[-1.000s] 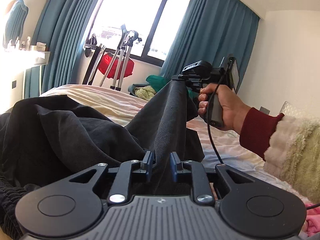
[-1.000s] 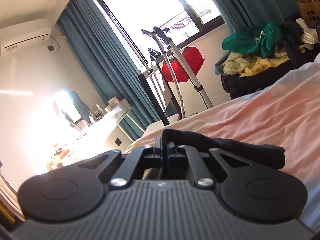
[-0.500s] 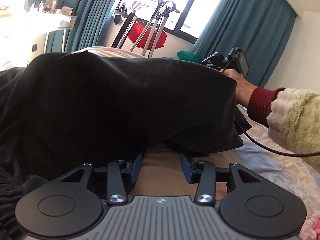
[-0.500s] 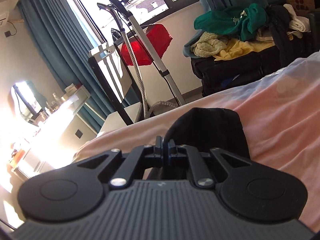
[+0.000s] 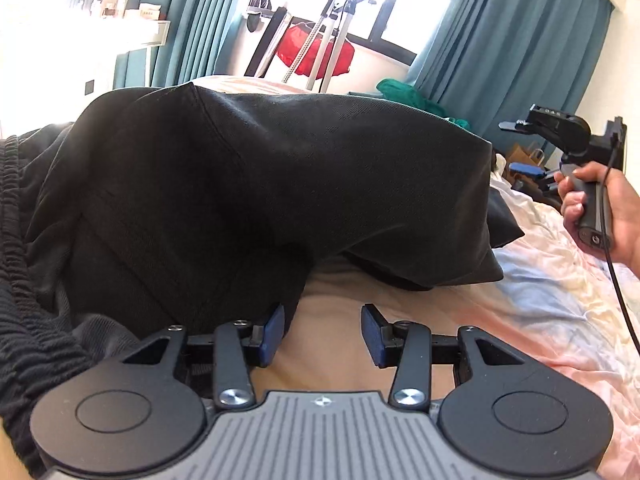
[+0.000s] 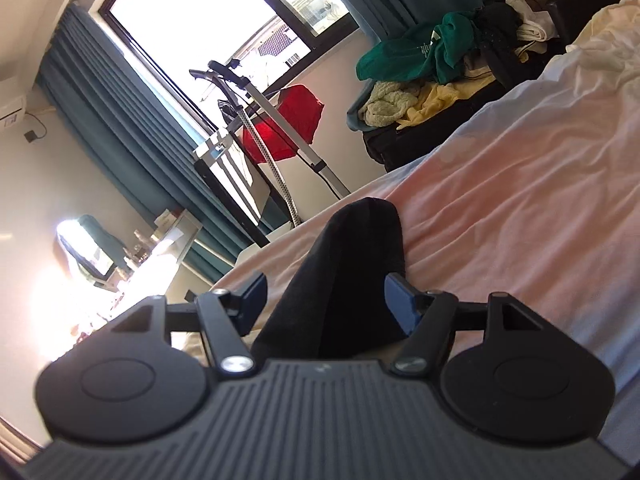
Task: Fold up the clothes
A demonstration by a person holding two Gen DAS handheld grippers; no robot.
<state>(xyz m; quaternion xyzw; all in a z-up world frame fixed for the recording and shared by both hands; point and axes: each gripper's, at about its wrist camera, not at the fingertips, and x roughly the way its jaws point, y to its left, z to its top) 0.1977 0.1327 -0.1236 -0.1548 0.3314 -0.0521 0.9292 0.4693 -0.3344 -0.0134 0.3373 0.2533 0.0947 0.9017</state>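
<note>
Now, on my left, the left gripper (image 5: 322, 334) sits low over the bed (image 5: 540, 300) with its jaws apart and only bare sheet between them; the left pad (image 5: 274, 330) is just against the edge of the black garment (image 5: 260, 184), not pinching it. That garment lies heaped across the bed ahead of me, folded over itself. Further right, the hand (image 5: 604, 210) holds the right gripper (image 6: 324, 300), whose jaws are opening: a fold of the black cloth stands between the pads, and neither presses it. Beyond the bed, a clothes pile (image 6: 440, 76) rests under the window (image 6: 208, 24).
</note>
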